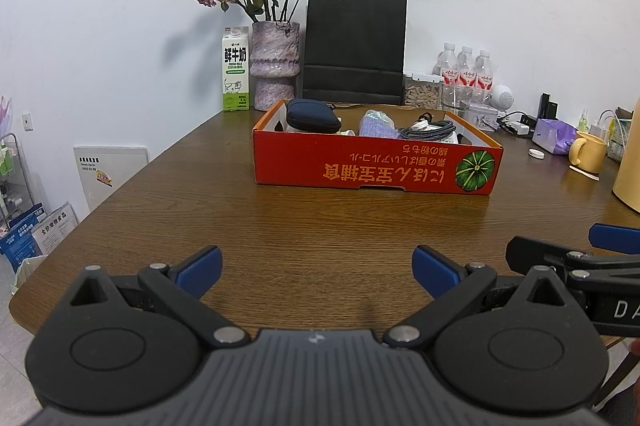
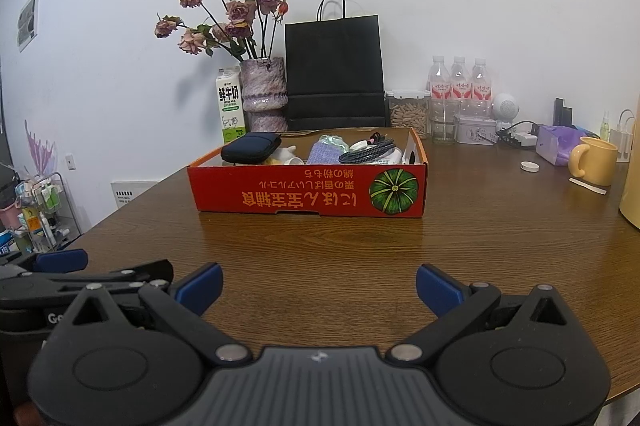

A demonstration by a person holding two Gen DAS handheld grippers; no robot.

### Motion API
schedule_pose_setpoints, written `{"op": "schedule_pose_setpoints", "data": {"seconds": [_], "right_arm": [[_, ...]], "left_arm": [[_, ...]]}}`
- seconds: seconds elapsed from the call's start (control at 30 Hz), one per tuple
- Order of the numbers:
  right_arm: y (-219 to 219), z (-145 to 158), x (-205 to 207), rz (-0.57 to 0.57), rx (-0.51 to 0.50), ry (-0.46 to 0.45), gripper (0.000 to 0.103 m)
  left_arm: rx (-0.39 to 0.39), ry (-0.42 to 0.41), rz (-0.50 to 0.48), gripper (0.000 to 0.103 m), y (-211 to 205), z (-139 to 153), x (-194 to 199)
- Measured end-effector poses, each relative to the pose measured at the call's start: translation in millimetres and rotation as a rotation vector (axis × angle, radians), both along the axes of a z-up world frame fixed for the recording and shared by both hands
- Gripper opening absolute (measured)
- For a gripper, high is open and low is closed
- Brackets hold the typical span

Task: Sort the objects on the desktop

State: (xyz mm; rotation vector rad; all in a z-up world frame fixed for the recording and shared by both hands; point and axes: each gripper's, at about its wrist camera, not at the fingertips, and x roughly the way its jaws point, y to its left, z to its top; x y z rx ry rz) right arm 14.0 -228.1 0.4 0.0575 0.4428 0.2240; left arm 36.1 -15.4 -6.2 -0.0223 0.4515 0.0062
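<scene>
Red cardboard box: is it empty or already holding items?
Holding items. The red cardboard box is open-topped; a dark zip pouch and a coiled braided cable show above its front wall.

We have two fisheye views, each looking forward along its own fingers, low over the near edge of the wooden table (image 1: 320, 226) and facing the white back wall. The left gripper (image 1: 317, 272) fills the bottom of the left wrist view; the right gripper (image 2: 319, 288) fills the bottom of the right wrist view. Each camera catches the other tool at its side edge, so we sit close together. Both views share the red box (image 1: 372, 168) at mid-distance, and behind it the black bag (image 2: 334, 70), vase (image 2: 264, 94), milk carton (image 1: 236, 70) and yellow mug (image 2: 594, 160).
</scene>
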Motion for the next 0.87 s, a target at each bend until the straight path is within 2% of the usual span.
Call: {"op": "schedule_pose_setpoints", "data": {"seconds": [0.87], "right_arm": [[0.0,0.6,0.0,-0.001,-0.004,0.001,0.103]], "left_arm": [[0.002,0.001,0.006,0.103,-2.8,-1.1,0.1]]}}
